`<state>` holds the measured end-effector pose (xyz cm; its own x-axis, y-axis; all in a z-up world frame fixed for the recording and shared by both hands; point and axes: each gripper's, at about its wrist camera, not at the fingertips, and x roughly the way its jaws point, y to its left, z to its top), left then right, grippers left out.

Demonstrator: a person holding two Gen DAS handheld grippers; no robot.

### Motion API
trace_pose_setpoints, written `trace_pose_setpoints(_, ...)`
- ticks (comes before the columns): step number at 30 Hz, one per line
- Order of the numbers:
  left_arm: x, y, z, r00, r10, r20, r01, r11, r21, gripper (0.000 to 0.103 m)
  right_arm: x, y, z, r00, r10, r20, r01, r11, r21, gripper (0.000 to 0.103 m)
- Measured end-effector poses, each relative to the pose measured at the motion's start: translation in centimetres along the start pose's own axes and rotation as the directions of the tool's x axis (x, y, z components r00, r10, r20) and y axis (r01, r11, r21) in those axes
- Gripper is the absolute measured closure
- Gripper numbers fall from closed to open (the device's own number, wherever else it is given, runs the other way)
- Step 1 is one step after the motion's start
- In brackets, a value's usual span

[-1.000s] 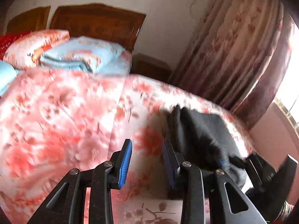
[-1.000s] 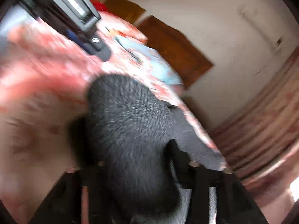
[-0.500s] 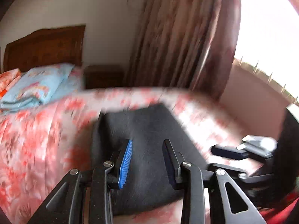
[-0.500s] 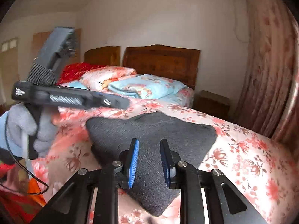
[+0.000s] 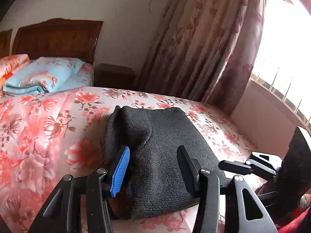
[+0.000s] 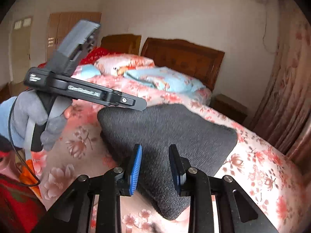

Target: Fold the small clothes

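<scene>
A small dark grey, almost black knitted garment (image 5: 165,145) lies on the flower-printed bedspread (image 5: 48,116), close to the near edge of the bed and toward its right side. It is folded into a compact, roughly wedge-shaped bundle, broad at the far end and narrowing toward the near corner. Along its left side a thick rolled flap stands up and curls over the flatter main panel. The fabric is fuzzy and ribbed. What kind of garment it is cannot be told, perhaps a little sweater.

Black garment (image 5: 165,155) on pink floral bedspread (image 5: 48,126)
</scene>
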<state>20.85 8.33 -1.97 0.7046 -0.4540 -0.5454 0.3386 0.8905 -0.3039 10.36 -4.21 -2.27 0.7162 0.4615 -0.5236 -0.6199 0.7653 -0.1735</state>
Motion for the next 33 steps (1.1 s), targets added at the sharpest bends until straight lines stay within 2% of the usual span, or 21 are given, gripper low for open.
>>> trace_pose_setpoints(1, 0.8, 0.3, -0.1, 0.999, 0.026, -0.028, -0.026, 1.0, 0.002, 0.052, 0.4, 0.1, -0.2, 1.0, -0.002, -0.019, 0.002, 1.0, -0.001, 0.08)
trace_pose_setpoints(2, 2.6, 0.9, -0.8, 0.992, 0.082, -0.097, -0.081, 0.997, 0.004, 0.05, 1.4, 0.1, -0.4, 0.998, -0.008, -0.06, 0.008, 1.0, -0.002, 0.067)
trace_pose_setpoints(3, 3.8, 1.4, -1.5, 0.985, 0.097, -0.146, -0.098, 0.995, -0.003, 0.046, 2.6, 0.4, -1.0, 0.994, -0.013, -0.104, 0.012, 1.0, -0.013, 0.061)
trace_pose_setpoints(4, 3.9, 2.1, -1.9, 0.991, 0.059, -0.121, -0.064, 0.997, -0.04, 0.046, 2.5, 0.6, -1.3, 0.997, -0.015, -0.08, 0.013, 1.0, -0.022, 0.039)
trace_pose_setpoints(5, 3.7, 2.5, -1.7, 0.992, 0.036, -0.12, -0.047, 0.995, -0.083, 0.046, 2.5, 0.6, -1.3, 0.997, 0.004, -0.078, -0.005, 1.0, -0.015, 0.0)
trace_pose_setpoints(7, 3.3, 2.1, -0.8, 0.99, 0.051, -0.128, -0.062, 0.995, -0.083, 0.049, 2.1, 0.5, -0.8, 0.996, 0.015, -0.086, -0.017, 1.0, -0.022, 0.0)
trace_pose_setpoints(8, 2.7, 1.4, -0.1, 0.994, 0.056, -0.096, -0.062, 0.996, -0.064, 0.051, 1.7, 0.5, -0.6, 0.996, 0.022, -0.087, -0.024, 0.999, -0.028, 0.0)
trace_pose_setpoints(10, 1.7, 0.1, 1.5, 0.999, 0.009, -0.037, -0.01, 0.999, -0.041, 0.051, 0.7, -0.8, 0.0, 0.999, 0.023, -0.049, -0.023, 1.0, -0.002, 0.0)
trace_pose_setpoints(12, 1.3, -1.3, 3.3, 0.999, -0.04, 0.029, 0.04, 0.999, -0.019, 0.051, 0.1, -3.0, 0.5, 1.0, 0.011, 0.004, -0.012, 0.997, 0.074, 0.0)
trace_pose_setpoints(14, 2.0, -2.6, 5.1, 0.995, -0.039, 0.089, 0.039, 0.999, 0.002, 0.05, 0.4, -4.6, 0.7, 1.0, 0.003, 0.015, -0.005, 0.991, 0.134, 0.0)
trace_pose_setpoints(16, 3.4, -2.9, 6.0, 0.991, -0.051, 0.123, 0.049, 0.999, 0.012, 0.049, 1.8, -5.8, 0.2, 1.0, 0.031, 0.003, -0.031, 0.985, 0.171, 0.0)
trace_pose_setpoints(18, 5.9, -2.1, 6.1, 0.994, 0.008, 0.109, -0.009, 1.0, 0.005, 0.049, 3.8, -5.8, -0.7, 0.995, 0.076, -0.071, -0.062, 0.982, 0.178, 0.0)
trace_pose_setpoints(19, 7.5, -1.0, 5.7, 0.996, 0.041, 0.077, -0.041, 0.999, -0.007, 0.049, 3.9, -5.8, -1.0, 0.996, 0.071, -0.054, -0.061, 0.984, 0.17, 0.0)
trace_pose_setpoints(20, 9.3, 0.6, 5.0, 0.999, 0.047, 0.013, -0.046, 0.997, -0.058, 0.049, 3.8, -5.9, -0.9, 0.996, 0.073, -0.058, -0.062, 0.982, 0.181, 0.0)
trace_pose_setpoints(21, 10.7, 2.1, 4.2, 0.998, 0.032, -0.05, -0.038, 0.991, -0.125, 0.058, 3.6, -6.0, -0.7, 0.994, 0.081, -0.067, -0.067, 0.98, 0.187, 0.0)
trace_pose_setpoints(22, 11.4, 3.6, 3.7, 0.997, -0.005, -0.078, -0.01, 0.98, -0.2, 0.061, 3.3, -6.0, -0.5, 0.993, 0.088, -0.074, -0.074, 0.98, 0.183, 0.0)
trace_pose_setpoints(23, 10.2, 4.5, 3.8, 0.999, -0.028, -0.021, 0.022, 0.968, -0.25, 0.06, 3.1, -6.1, -0.3, 0.993, 0.091, -0.08, -0.076, 0.982, 0.172, 0.0)
trace_pose_setpoints(24, 9.9, 4.8, 3.7, 1.0, -0.027, -0.009, 0.024, 0.965, -0.26, 0.058, 2.9, -6.3, 0.1, 0.994, 0.069, -0.086, -0.056, 0.987, 0.148, 0.0)
trace_pose_setpoints(30, 10.6, 5.4, 2.7, 1.0, -0.01, -0.029, 0.001, 0.957, -0.29, 0.058, 5.2, -10.8, 2.0, 0.997, 0.007, -0.079, 0.007, 0.985, 0.173, 0.0)
trace_pose_setpoints(32, 10.9, 5.6, 2.7, 0.999, -0.004, -0.034, -0.007, 0.956, -0.294, 0.058, 7.2, -12.1, 2.3, 0.992, 0.033, -0.118, -0.009, 0.98, 0.199, 0.0)
trace_pose_setpoints(33, 10.8, 5.5, 2.8, 0.999, 0.0, -0.035, -0.01, 0.956, -0.294, 0.058, 9.1, -13.1, 1.6, 0.984, 0.069, -0.166, -0.03, 0.973, 0.228, 0.0)
